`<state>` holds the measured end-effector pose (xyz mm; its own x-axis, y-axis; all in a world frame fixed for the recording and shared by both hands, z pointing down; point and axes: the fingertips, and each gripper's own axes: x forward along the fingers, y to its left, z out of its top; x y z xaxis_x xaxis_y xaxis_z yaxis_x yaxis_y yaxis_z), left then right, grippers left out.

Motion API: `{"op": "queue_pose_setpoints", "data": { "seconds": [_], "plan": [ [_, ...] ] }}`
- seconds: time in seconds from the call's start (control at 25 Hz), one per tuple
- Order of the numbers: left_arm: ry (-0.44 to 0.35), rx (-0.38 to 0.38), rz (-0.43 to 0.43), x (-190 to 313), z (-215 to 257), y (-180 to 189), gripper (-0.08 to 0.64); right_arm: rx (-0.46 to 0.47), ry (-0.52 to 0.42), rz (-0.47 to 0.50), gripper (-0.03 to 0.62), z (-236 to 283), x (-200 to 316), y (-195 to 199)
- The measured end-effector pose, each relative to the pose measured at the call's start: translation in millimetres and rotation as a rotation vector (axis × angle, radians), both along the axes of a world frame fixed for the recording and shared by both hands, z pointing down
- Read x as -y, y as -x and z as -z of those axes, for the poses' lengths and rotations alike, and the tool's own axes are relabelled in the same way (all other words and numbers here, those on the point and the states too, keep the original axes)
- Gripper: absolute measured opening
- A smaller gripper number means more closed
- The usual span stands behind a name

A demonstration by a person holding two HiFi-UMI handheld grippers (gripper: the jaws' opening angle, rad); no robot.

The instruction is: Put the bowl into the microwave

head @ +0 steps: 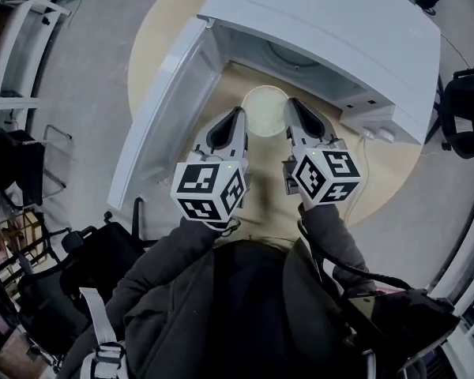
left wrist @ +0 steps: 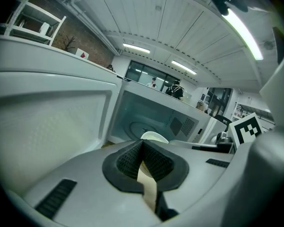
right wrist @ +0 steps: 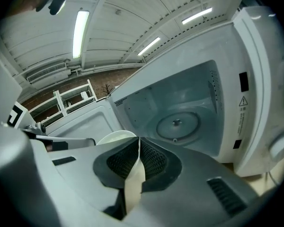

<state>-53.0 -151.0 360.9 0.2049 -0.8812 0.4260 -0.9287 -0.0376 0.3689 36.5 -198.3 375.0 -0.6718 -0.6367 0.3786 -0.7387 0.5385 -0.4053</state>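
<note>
A cream bowl (head: 265, 107) hangs in front of the open white microwave (head: 332, 22), held by its rim from both sides. My left gripper (head: 242, 118) is shut on the bowl's left rim, and my right gripper (head: 291, 109) is shut on its right rim. In the left gripper view the bowl (left wrist: 154, 137) shows past the pads, with its wall pinched between them, and the microwave cavity (left wrist: 146, 117) lies beyond. In the right gripper view the bowl (right wrist: 114, 137) sits left of the pads and the glass turntable (right wrist: 177, 123) is straight ahead.
The microwave door (head: 162, 117) stands swung open at the left. The microwave rests on a round wooden table (head: 383, 181). A white cable (head: 371, 136) lies by its right side. Black chairs (head: 16, 164) and a white shelf (head: 16, 22) stand at the left.
</note>
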Motion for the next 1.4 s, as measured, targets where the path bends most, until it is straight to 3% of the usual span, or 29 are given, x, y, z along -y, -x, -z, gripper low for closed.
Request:
{"op": "queue_pose_setpoints", "data": {
  "seconds": [0.2,0.76,1.4],
  "plan": [
    [0.014,-0.014,-0.022,32.2,-10.2,1.1,0.008,-0.001,0.010,-0.053,0.017,-9.9,25.8,-2.5],
    [-0.037,-0.043,-0.073,102.8,-4.3,-17.2,0.008,-0.020,-0.009,-0.210,0.015,-14.0,77.3,-27.3],
    [-0.047,-0.110,-0.092,160.8,-26.7,-26.1,0.008,-0.068,0.000,-0.317,0.017,-36.2,120.7,-41.2]
  ]
}}
